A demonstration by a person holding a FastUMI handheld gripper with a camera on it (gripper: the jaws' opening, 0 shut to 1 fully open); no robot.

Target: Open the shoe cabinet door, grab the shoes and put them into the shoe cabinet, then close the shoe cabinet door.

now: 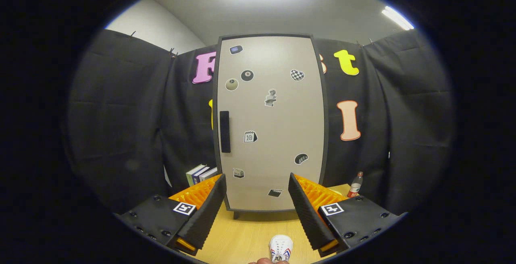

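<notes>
— So where does the cabinet [271,123] sit from the gripper [256,205]?

— Dead ahead, at twelve o'clock, beyond the fingertips. Its door is shut, so I judge opening it is the step in hand.

— And the handle [225,132]?

— A dark upright bar near the door's nine o'clock edge, long axis running twelve to six. From the fingers it lies at about eleven o'clock, nearer the left finger [205,211] than the right finger [308,213].

— What are the fingers doing?

— Spread wide, nothing between the pads, touching nothing.

— The shoe [281,248]?

— On the wooden table [242,235], at six o'clock, low between the fingers and closer to the right one. Something like a fingertip shows just below it; I cannot tell more.

— Anything beside the cabinet?

— Books [200,174] at its eight o'clock, a bottle [355,184] at its four o'clock, both apart from the door's swing, by my guess.
</notes>
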